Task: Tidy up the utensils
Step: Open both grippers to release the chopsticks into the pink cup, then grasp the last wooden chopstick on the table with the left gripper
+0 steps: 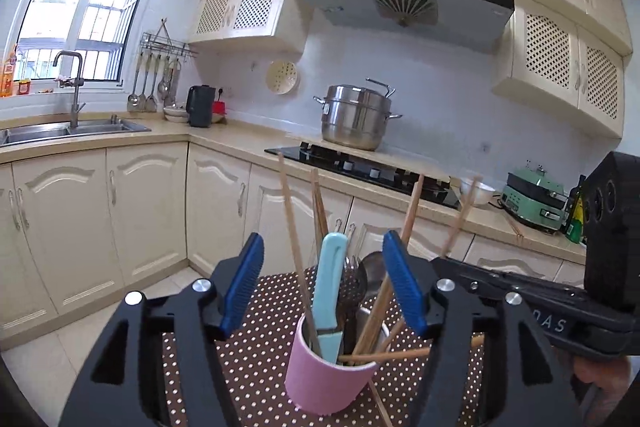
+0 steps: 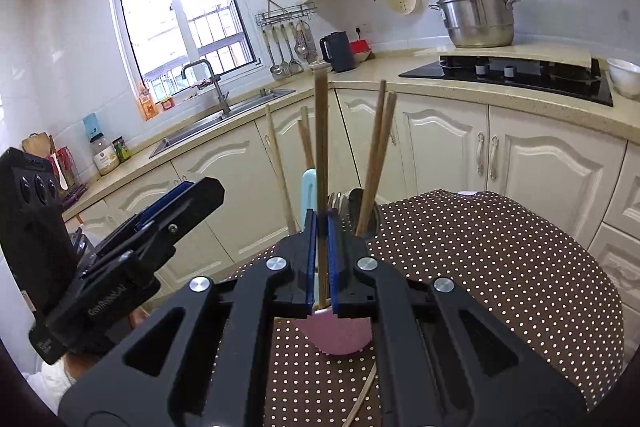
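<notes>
Nearly done, we clamp our right tongs [image 2: 320, 259] on one chopstick [image 2: 321, 131] above the pink cup [image 1: 332, 375], already crowded with utensils on the dotted bench [image 2: 500, 267], our left tongs [image 1: 324, 291] apart around it, another chopstick [image 1: 378, 401] still loose beside it.

The pink cup [image 2: 340, 335] is mostly hidden behind the right hand-held gripper [image 2: 322, 259]; the clamped chopstick's [image 2: 321, 147] lower end seems buried inside it.
</notes>
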